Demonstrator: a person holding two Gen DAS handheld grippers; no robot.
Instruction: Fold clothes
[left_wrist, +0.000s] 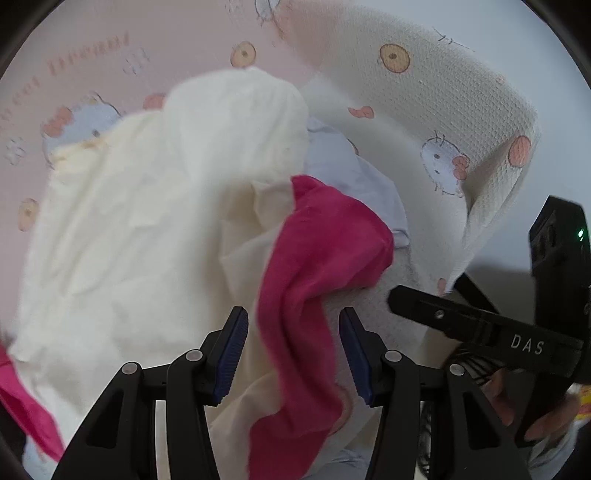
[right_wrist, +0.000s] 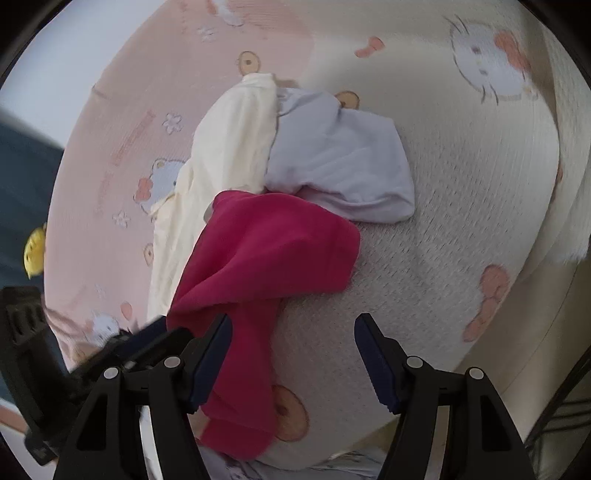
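Observation:
A heap of clothes lies on a bed with a cartoon-cat sheet. It holds a magenta garment (left_wrist: 314, 266) (right_wrist: 266, 266), a cream garment (left_wrist: 155, 206) (right_wrist: 225, 147) and a pale lavender garment (left_wrist: 351, 173) (right_wrist: 340, 166). My left gripper (left_wrist: 293, 354) stands open just over the heap, with a fold of the magenta cloth and some cream cloth hanging between its blue pads. My right gripper (right_wrist: 293, 360) is open too, above the magenta garment's lower end and the white blanket. In the left wrist view the right gripper (left_wrist: 480, 321) shows as a black tool at the right.
The pink sheet (right_wrist: 122, 129) covers the left of the bed. A white waffle blanket (left_wrist: 424, 92) (right_wrist: 461, 221) with the same print lies bunched at the right. A small yellow toy (right_wrist: 34, 251) sits at the far left. A hand (left_wrist: 524, 402) holds the right gripper.

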